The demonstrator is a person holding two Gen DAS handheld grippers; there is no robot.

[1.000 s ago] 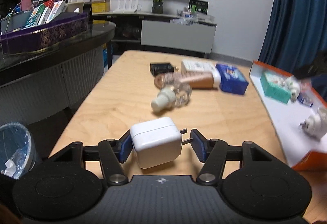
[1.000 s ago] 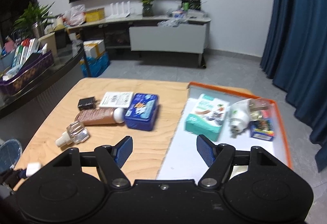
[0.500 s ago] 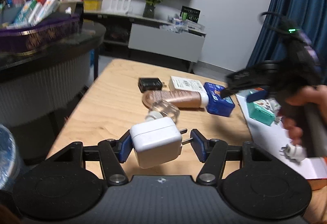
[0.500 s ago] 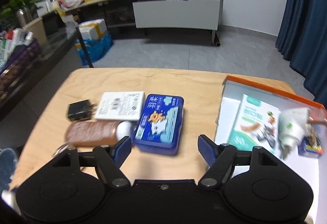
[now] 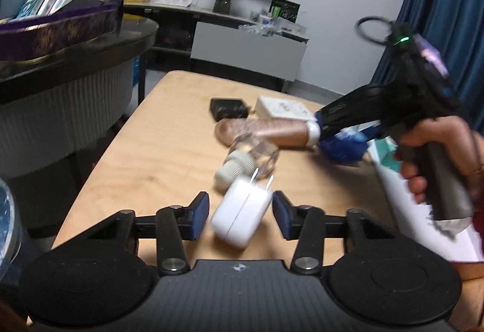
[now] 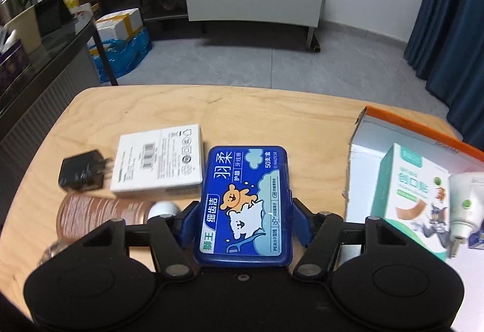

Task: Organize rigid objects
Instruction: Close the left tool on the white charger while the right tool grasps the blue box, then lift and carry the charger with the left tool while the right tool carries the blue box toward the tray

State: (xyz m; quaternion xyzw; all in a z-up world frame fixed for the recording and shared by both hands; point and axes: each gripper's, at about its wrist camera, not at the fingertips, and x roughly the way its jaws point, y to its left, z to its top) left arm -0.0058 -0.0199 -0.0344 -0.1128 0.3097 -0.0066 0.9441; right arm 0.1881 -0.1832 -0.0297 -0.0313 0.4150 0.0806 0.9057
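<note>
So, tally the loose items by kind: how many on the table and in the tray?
Plug adapters: 2, white charger, black charger
Boxes: 3, white box, blue floss case, green plaster box
Bottles: 2, brown bottle, clear bottle
Plug-in diffuser: 1
Total: 8

Two black two-finger grippers – the left gripper (image 5: 240,212) and the right gripper (image 6: 243,224). Two wall chargers: one white cube-shaped plug adapter (image 5: 240,218) and one small black plug adapter (image 6: 81,174) at nine o'clock on the table. One blue plastic floss-pick case (image 6: 245,205), one flat white cardboard box (image 6: 158,161), one brown tube with a white cap (image 6: 103,215), one clear glass bottle with a white ribbed neck (image 5: 248,162). At three o'clock – one orange-rimmed white tray (image 6: 367,147) holding one teal-and-white bandage box (image 6: 413,195) and one white plug-in device (image 6: 466,208).
</note>
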